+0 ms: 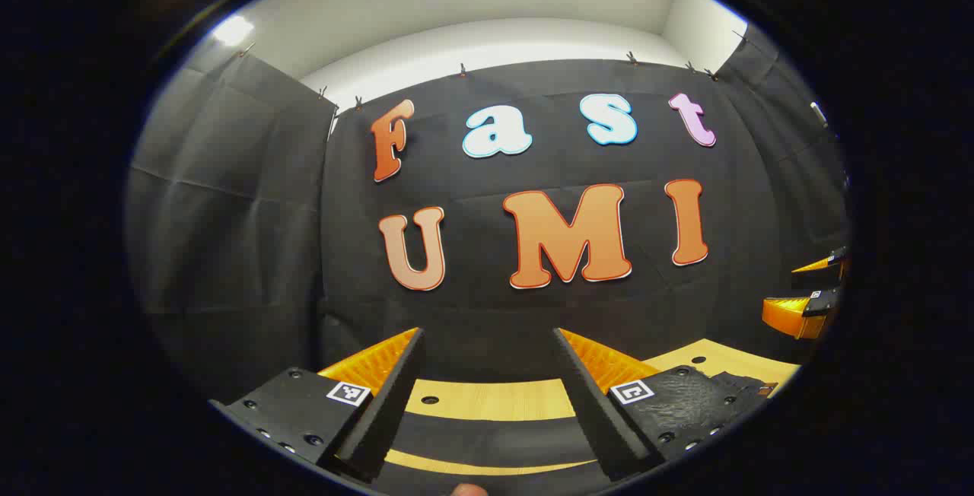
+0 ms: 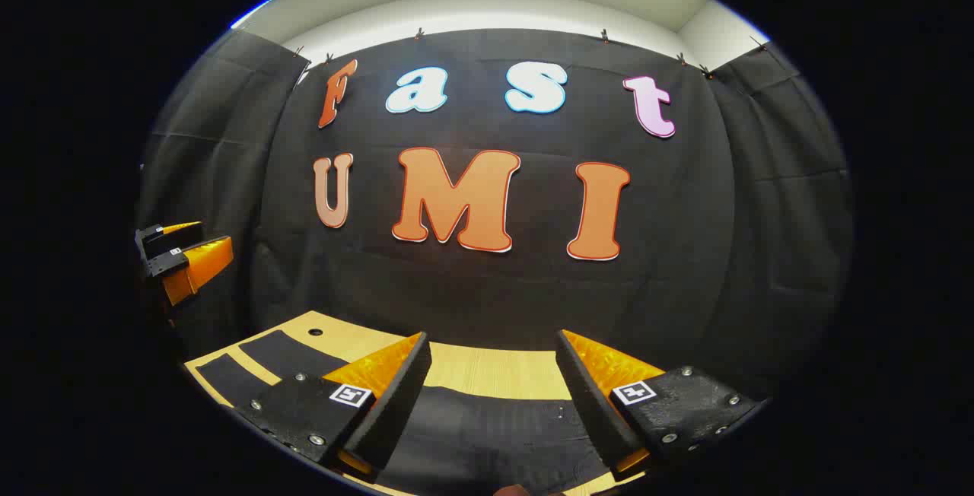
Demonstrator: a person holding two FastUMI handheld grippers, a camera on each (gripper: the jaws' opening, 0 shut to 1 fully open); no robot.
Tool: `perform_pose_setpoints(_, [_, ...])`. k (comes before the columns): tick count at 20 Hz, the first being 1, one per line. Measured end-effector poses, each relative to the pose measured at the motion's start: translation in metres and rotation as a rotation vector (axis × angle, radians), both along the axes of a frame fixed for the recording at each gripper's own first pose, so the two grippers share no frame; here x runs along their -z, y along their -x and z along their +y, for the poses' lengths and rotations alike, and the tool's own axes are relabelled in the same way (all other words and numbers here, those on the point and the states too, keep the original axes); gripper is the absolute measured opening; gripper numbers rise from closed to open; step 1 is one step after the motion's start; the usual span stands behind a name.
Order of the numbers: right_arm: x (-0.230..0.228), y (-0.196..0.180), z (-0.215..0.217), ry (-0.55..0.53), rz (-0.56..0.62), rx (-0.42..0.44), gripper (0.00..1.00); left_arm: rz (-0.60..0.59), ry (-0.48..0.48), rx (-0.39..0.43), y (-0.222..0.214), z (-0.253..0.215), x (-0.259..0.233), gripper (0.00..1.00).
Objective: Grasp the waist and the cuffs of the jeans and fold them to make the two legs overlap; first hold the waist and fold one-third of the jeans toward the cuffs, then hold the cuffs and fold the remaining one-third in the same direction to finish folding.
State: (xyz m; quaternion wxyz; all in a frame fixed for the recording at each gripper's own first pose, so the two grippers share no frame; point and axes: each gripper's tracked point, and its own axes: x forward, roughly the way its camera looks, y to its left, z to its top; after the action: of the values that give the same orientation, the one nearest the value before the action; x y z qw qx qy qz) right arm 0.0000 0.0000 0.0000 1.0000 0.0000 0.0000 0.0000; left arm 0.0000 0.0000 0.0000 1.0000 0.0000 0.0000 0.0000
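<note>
Black jeans [image 2: 487,435] lie flat on a light wooden table [image 2: 487,370], just below and ahead of my right gripper [image 2: 493,336]. Two dark strips, which look like the jeans' legs [image 2: 278,355], run off to the left. The right gripper is open, held above the cloth with nothing between its fingers. In the left gripper view the jeans [image 1: 487,435] show as a dark band under my left gripper [image 1: 488,336], which is also open and holds nothing. More dark cloth [image 1: 730,386] lies to its right. Each gripper hovers beside the other: the right gripper [image 1: 810,302], the left gripper [image 2: 183,256].
The table's far edge [image 1: 494,397] stops close to the black cloth wall [image 1: 228,214], which closes the booth at the back and on both sides. Small round holes [image 2: 315,332] mark the tabletop. A fingertip [image 1: 468,490] shows at the bottom edge.
</note>
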Motion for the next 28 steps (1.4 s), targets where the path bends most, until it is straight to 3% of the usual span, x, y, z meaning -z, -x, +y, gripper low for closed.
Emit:
perform_pose_setpoints(20, [0.027, 0.002, -0.042, -0.027, 0.061, 0.051, 0.99, 0.084, -0.008, -0.086, 0.008, 0.025, 0.031, 0.99])
perform_pose_setpoints(25, [0.047, 0.0, -0.068, -0.039, 0.11, 0.079, 0.99, 0.17, 0.004, -0.164, 0.008, 0.052, 0.056, 0.99])
perform_pose_setpoints(28, [0.061, -0.004, -0.085, -0.057, 0.155, 0.109, 0.99, 0.26, 0.073, -0.196, 0.006, 0.066, 0.085, 0.99])
